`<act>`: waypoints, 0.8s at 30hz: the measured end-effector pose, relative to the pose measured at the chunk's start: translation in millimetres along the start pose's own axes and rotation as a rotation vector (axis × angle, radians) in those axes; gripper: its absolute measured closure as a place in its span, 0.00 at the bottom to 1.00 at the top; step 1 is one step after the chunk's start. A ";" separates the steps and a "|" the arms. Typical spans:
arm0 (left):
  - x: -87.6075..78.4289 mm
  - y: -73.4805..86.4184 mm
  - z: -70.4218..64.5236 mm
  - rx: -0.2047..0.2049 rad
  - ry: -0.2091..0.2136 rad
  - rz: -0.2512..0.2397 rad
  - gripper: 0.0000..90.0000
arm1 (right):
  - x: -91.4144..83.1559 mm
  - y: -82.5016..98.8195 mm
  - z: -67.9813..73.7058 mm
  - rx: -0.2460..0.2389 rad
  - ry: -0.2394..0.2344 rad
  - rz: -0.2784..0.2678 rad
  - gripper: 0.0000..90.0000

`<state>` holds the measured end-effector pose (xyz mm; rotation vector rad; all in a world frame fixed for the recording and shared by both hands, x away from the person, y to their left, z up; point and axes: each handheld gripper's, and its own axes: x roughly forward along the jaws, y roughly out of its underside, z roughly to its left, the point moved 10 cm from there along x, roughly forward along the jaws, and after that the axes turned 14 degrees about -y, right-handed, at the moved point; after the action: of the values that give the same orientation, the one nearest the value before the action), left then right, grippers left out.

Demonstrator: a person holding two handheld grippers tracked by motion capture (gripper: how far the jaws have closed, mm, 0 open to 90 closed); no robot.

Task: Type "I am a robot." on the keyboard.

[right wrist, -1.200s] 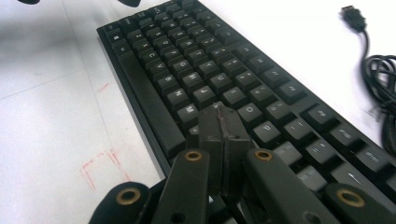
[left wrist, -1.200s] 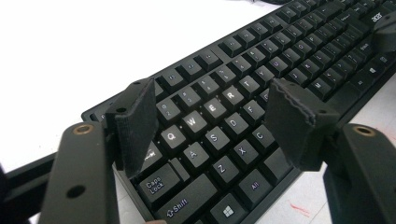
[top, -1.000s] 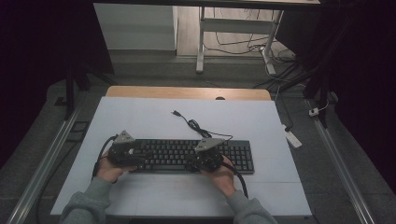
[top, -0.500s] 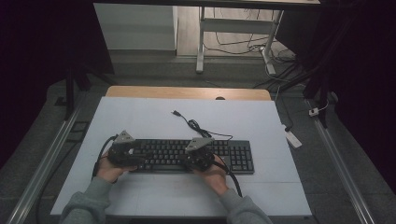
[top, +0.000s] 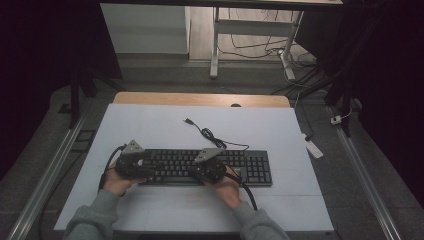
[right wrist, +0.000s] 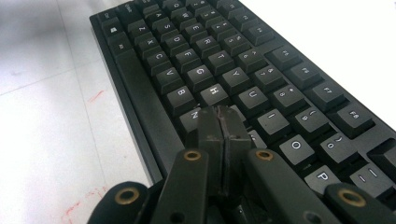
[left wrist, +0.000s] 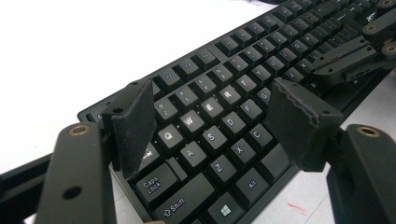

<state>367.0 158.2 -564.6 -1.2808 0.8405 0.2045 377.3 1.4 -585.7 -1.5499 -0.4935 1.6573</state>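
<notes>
Left gripper (left wrist: 210, 121) jaws spread over keyboard (left wrist: 243, 84) | right gripper (right wrist: 223, 122) jaws pressed together on keys

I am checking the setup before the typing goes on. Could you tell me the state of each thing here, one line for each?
Keyboard: flat on the table, keys up.
Cable: loose on the table, plug connected to nothing.
Left gripper: open, jaws wide above the letter keys, holding nothing.
Right gripper: shut, tip over the keys near J.
</notes>
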 end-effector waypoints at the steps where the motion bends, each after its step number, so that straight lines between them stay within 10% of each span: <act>1: 0.0 0.1 0.0 0.001 -0.001 0.000 0.36 | 0.3 -0.2 -0.2 0.000 -0.001 -0.001 0.99; 13: -0.3 0.0 1.0 0.001 -0.004 -0.003 0.36 | -14.3 -7.4 0.6 -0.006 0.012 -0.057 0.99; 24: -1.4 -0.3 1.0 -0.003 -0.009 -0.006 0.36 | -68.6 16.0 -13.7 0.043 0.117 -0.111 0.69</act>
<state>366.6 159.4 -563.4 -1.2842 0.8294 0.2066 381.4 -63.7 -555.7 -1.5495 -0.4698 1.4747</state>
